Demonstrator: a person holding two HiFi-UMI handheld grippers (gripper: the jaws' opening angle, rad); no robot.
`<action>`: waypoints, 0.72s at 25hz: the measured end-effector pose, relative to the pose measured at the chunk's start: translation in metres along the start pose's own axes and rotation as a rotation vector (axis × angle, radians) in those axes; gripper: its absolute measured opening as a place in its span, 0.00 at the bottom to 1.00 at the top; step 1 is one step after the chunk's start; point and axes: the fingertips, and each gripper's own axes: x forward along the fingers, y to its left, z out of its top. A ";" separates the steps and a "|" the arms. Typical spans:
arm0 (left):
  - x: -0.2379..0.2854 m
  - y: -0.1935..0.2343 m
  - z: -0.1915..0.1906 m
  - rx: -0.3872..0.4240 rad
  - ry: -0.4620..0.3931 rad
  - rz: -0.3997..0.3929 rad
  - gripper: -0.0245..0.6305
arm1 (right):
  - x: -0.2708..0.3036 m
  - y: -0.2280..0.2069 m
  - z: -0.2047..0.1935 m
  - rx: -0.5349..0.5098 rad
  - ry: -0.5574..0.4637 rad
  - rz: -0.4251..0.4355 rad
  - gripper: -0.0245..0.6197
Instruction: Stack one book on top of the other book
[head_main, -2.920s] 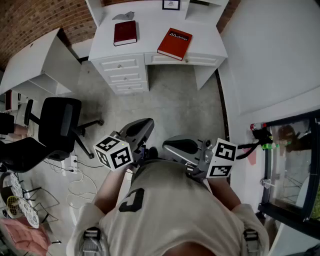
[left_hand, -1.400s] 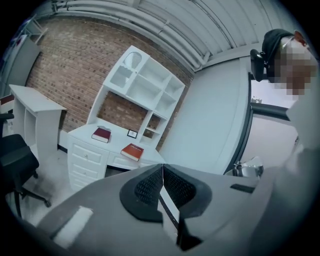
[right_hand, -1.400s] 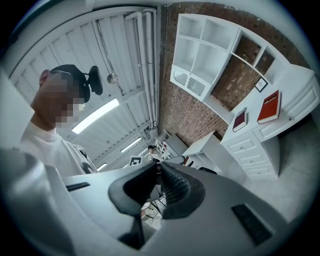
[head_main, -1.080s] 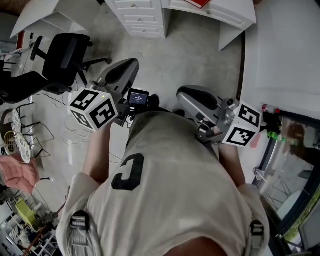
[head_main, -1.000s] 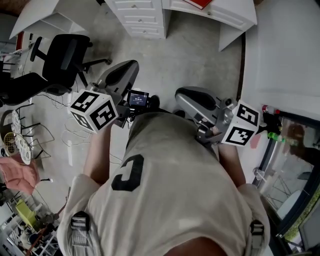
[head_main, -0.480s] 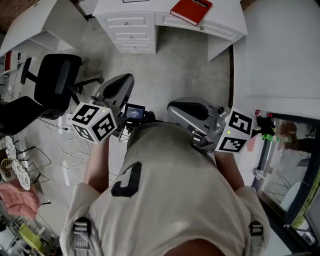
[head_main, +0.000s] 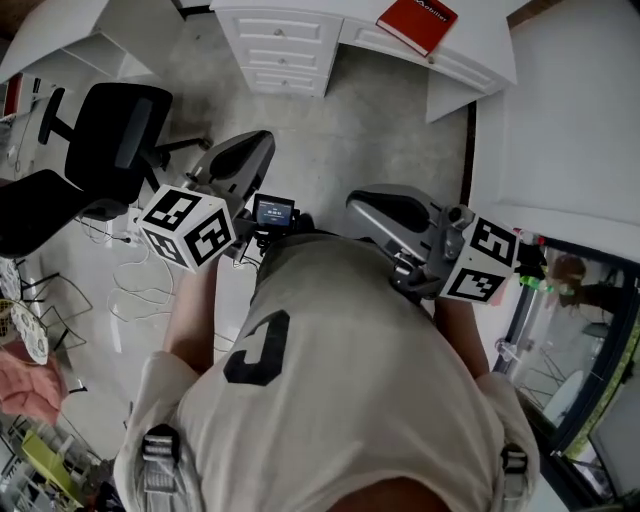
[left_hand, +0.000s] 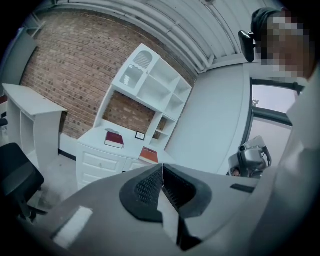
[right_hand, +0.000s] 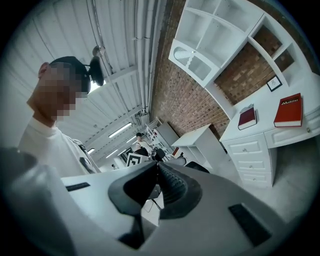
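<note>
We count two books: maroon book (right_hand: 247, 118), red book (right_hand: 288, 111). Two grippers: left gripper (left_hand: 162, 169), right gripper (right_hand: 157, 166). One desk (right_hand: 267, 126), one picture frame (right_hand: 273, 84).

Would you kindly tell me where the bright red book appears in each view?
Head view: the bright red book lies at the top edge, right of centre.
Left gripper view: the book sits mid-frame, just above the jaws.
Right gripper view: the book is far right.
Shared landmark: the white desk beneath it.
</note>
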 end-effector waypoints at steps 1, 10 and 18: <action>-0.003 0.008 -0.001 -0.011 -0.005 0.010 0.04 | 0.006 -0.003 -0.002 0.005 0.014 -0.001 0.05; -0.023 0.031 -0.001 -0.047 -0.032 0.079 0.04 | 0.038 -0.010 -0.007 0.033 0.080 0.047 0.05; 0.015 -0.001 0.017 0.053 -0.043 0.062 0.04 | 0.018 -0.039 0.017 0.081 0.029 0.130 0.05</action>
